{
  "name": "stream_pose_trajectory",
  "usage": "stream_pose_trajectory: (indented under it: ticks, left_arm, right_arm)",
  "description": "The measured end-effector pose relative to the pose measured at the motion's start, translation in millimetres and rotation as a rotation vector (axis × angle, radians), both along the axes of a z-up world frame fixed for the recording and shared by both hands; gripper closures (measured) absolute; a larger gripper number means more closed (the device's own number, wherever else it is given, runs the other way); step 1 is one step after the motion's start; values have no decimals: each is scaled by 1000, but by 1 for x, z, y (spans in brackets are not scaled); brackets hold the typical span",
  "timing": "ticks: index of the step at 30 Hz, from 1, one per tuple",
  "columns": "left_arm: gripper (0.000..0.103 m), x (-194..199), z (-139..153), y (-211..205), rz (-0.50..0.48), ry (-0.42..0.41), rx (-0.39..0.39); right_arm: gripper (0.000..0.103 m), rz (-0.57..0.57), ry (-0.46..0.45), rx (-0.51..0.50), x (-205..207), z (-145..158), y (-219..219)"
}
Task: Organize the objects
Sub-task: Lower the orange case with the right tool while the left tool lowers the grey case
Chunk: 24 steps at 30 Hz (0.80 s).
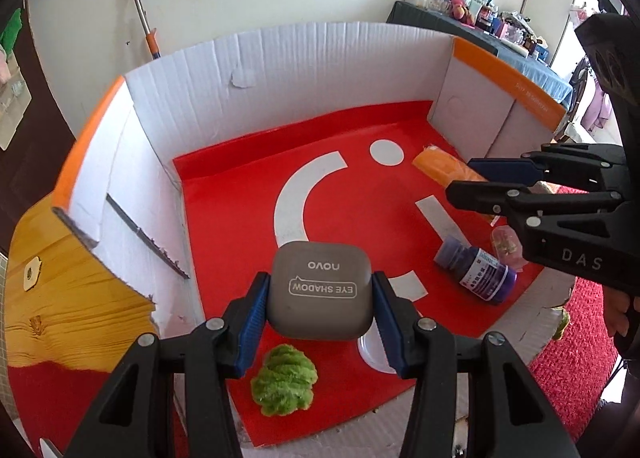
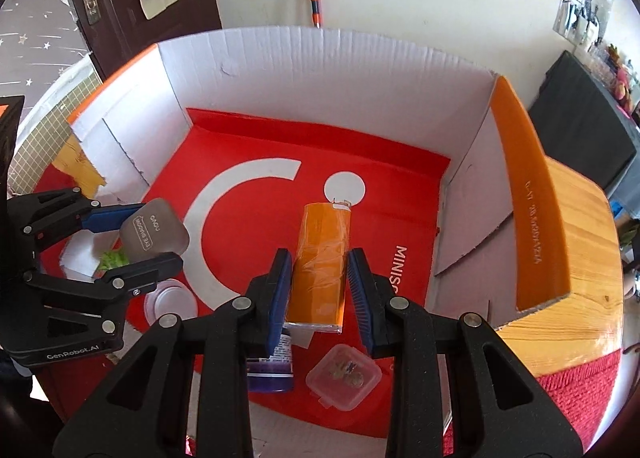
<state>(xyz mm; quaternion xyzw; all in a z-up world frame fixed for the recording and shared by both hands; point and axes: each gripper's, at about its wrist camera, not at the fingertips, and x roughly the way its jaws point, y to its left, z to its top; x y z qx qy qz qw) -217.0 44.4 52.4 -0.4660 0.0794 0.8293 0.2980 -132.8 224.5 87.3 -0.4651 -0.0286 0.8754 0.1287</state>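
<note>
While both grippers hang over the open cardboard box (image 2: 328,69), each has something in its pinch, so the sorting looks part-way through. The left gripper (image 1: 320,298) squeezes a grey eye-shadow case (image 1: 320,290) between its blue pads, held above the near left part of the red box floor. The right gripper (image 2: 318,290) is clamped nearly tight on a slim orange packet (image 2: 322,266) wrapped in clear film, carried over the middle right of the floor.

Several things already lie inside the box: a purple bottle (image 1: 480,272) on its side at the near right, a small clear lidded tub (image 2: 344,376) just beside it, a fuzzy green ball (image 1: 285,380) at the near left, and a round white lid or dish (image 2: 171,300) close to that.

My guess is that these were put in already, and the case and the packet are next to be set down. Whether anything more waits outside the box I cannot tell.
</note>
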Motion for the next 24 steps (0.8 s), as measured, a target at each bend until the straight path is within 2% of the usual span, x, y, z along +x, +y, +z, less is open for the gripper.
stream_pose_trajectory:
  ticks: [15, 24]
  left_arm:
    - [51, -12, -10, 8, 3, -21, -37]
    - [51, -15, -17, 12, -21, -40, -66]
  right_arm:
    - [75, 16, -96, 26, -2, -15, 9]
    - [75, 20, -123, 1, 5, -18, 17]
